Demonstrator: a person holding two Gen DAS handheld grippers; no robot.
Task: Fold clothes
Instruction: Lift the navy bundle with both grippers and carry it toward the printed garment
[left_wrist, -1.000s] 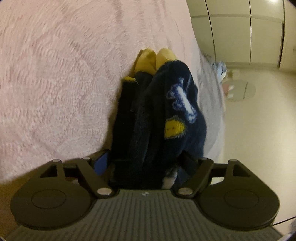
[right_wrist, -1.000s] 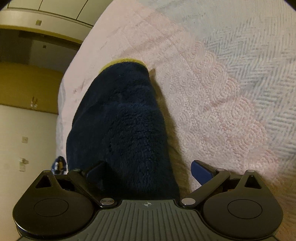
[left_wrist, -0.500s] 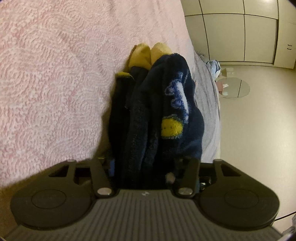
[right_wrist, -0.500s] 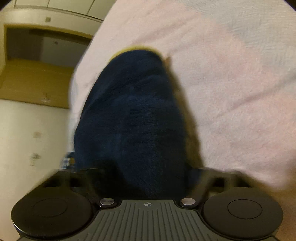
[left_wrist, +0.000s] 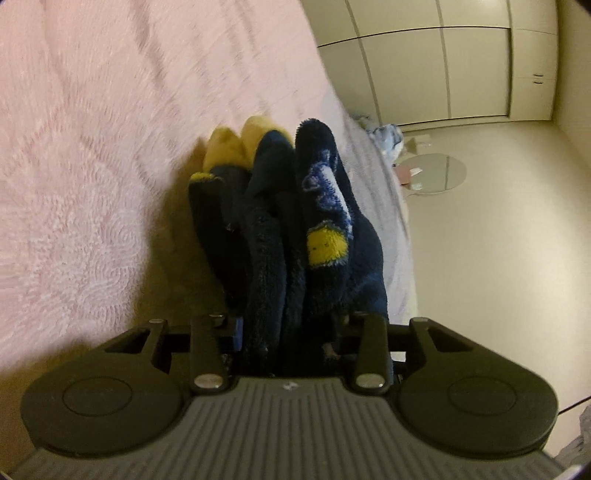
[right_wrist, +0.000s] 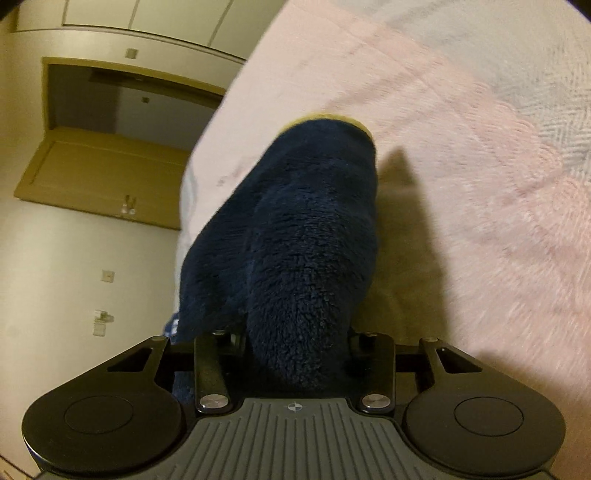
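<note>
Both grippers were closing on the navy fleece garment: left gripper pinched bunched layers, right gripper one thick fold, likely to lift it off the pink bedspread.

Left hand-held gripper: fingertips buried in navy fleece garment, pad contact not visible. Right hand-held gripper: fingertips likewise hidden under fleece. Pink bedspread ahead-left motion-blurred. Small items on floor ahead-right too small to identify. Garment print partly folded out of sight.
</note>
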